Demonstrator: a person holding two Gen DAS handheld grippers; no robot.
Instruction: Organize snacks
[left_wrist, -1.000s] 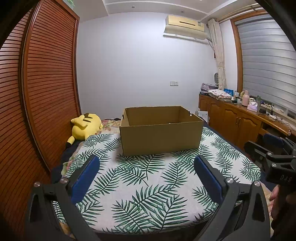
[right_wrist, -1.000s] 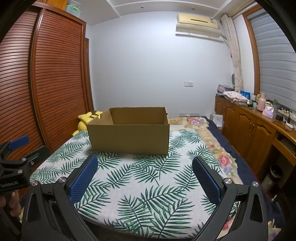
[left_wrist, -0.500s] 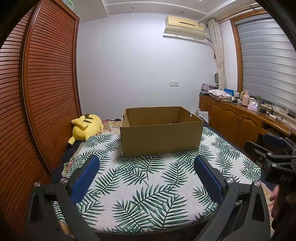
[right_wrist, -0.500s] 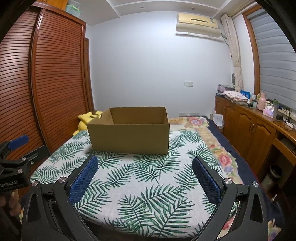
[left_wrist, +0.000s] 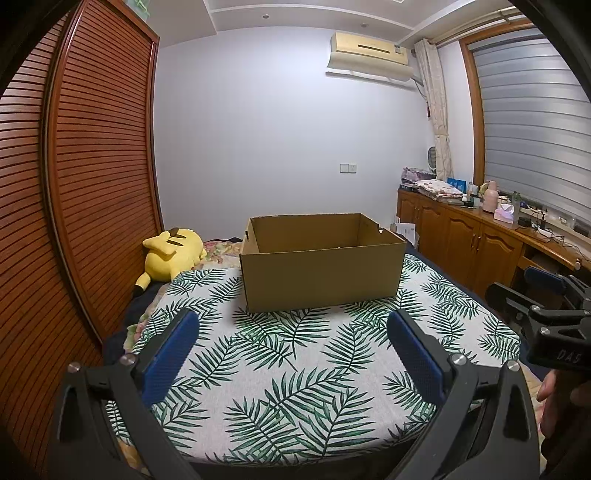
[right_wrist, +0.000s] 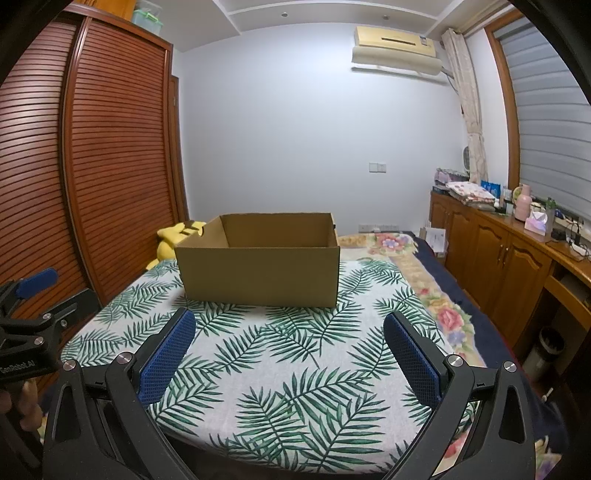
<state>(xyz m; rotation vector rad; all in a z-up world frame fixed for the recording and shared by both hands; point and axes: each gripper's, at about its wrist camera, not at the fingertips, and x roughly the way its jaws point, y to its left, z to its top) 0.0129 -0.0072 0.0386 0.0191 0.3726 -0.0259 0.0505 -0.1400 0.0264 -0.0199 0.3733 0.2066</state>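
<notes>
An open cardboard box (left_wrist: 321, 271) is seen standing upright on a palm-leaf-printed cloth (left_wrist: 295, 369), at twelve o'clock from both grippers and well apart from them. The left gripper (left_wrist: 293, 354) is held above the near edge of the cloth with its blue-padded fingers (left_wrist: 168, 354) spread wide and nothing between them. The right gripper (right_wrist: 290, 354) is likewise held with its jaws spread and empty; it also appears at three o'clock in the left wrist view, gripped by a hand (left_wrist: 554, 402). No snack can be made out; what lies inside the box is hidden by its walls. A yellow plush toy (left_wrist: 170, 254) is seen lying at ten o'clock beside the box, against a slatted wooden wardrobe (left_wrist: 96, 184). A wooden sideboard (left_wrist: 476, 243) is lined along the wall at two o'clock.
</notes>
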